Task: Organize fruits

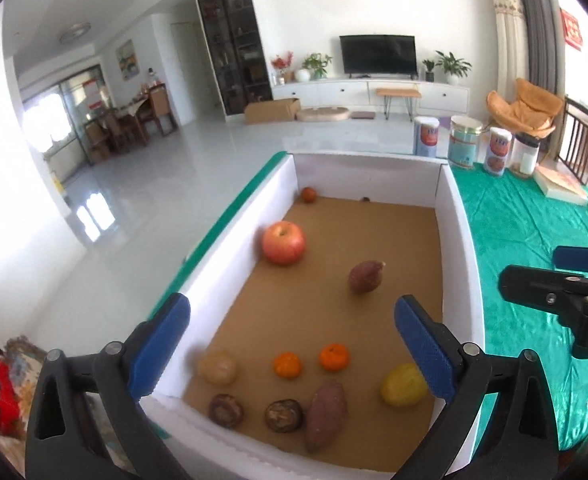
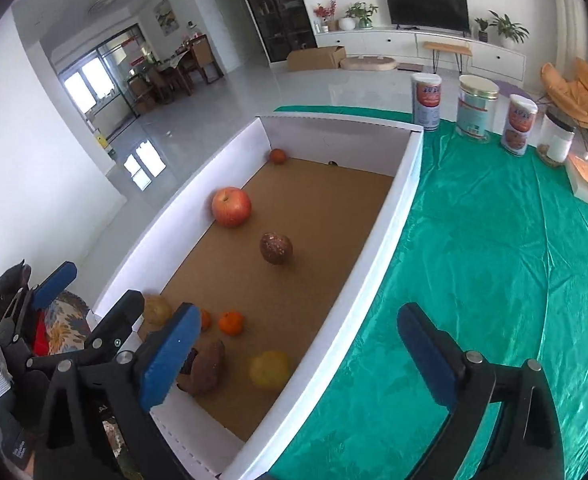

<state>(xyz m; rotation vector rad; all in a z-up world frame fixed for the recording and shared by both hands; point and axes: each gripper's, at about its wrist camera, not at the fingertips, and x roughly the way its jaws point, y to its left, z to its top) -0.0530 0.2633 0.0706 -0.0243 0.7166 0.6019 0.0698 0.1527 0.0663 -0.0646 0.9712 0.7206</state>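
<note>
Left wrist view gives you the fullest count inside the white-walled box (image 1: 460,248) on the green tablecloth (image 1: 534,232): one red apple (image 1: 283,242) against the left wall, one brown-purple fruit (image 1: 365,277) near the middle, one small dark-orange fruit (image 1: 308,194) in the far left corner, two mandarins (image 1: 287,365) side by side, one yellow fruit (image 1: 402,386) by the right wall, one pale round fruit (image 1: 216,367) by the left wall, two dark wrinkled round pieces (image 1: 225,411) near the front wall, and one sweet potato (image 1: 326,414) just beside them. Your left gripper (image 1: 291,346) stands spread wide over the near end of the box, nothing between its blue pads (image 1: 424,350). Your right gripper (image 2: 298,354) is also spread wide and empty, one finger over the box's near corner, the other over the cloth. The right wrist view hides the two wrinkled pieces and most of one mandarin behind its left finger, yet it shows you four canisters (image 2: 426,100) standing in a row past the box; the fourth is clear with a dark lid. In the left wrist view the same four appear smaller, and the right gripper shows at the right edge, over the cloth
</note>
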